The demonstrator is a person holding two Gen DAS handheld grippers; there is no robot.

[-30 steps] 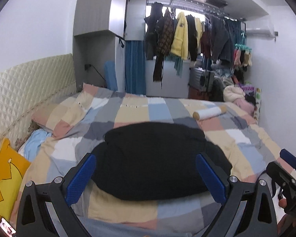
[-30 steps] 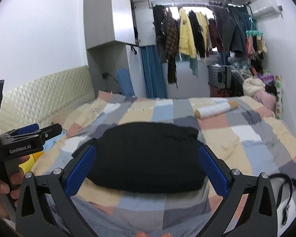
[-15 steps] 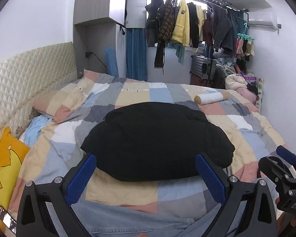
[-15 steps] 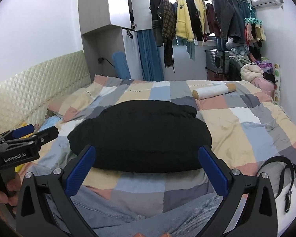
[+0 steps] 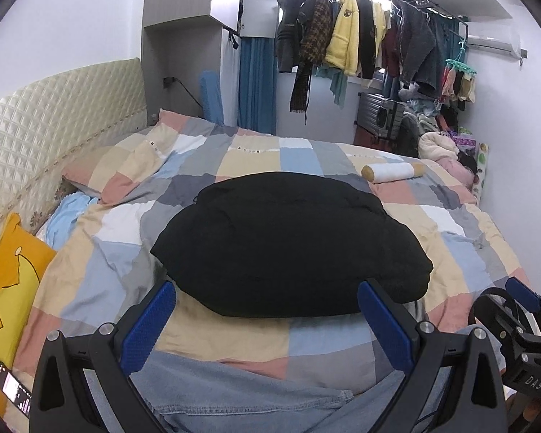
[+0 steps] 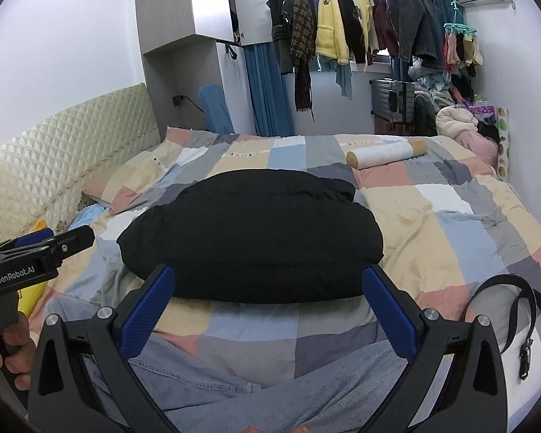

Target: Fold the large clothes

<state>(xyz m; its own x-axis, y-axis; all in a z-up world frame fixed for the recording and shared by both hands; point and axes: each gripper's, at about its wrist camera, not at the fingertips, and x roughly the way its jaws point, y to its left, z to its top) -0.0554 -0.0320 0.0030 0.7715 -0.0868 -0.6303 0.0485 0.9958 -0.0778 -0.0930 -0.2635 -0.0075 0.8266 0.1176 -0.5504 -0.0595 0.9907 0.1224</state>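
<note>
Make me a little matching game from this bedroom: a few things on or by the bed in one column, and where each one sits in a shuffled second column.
Things:
1. black garment
2. white roll
3. yellow cushion
4. black strap

Places:
A. far side of the bed, toward the hanging clothes
B. by the quilted headboard, left edge
C. middle of the checked bedspread
D. near right edge of the bed

Pairs: 1-C, 2-A, 3-B, 4-D
</note>
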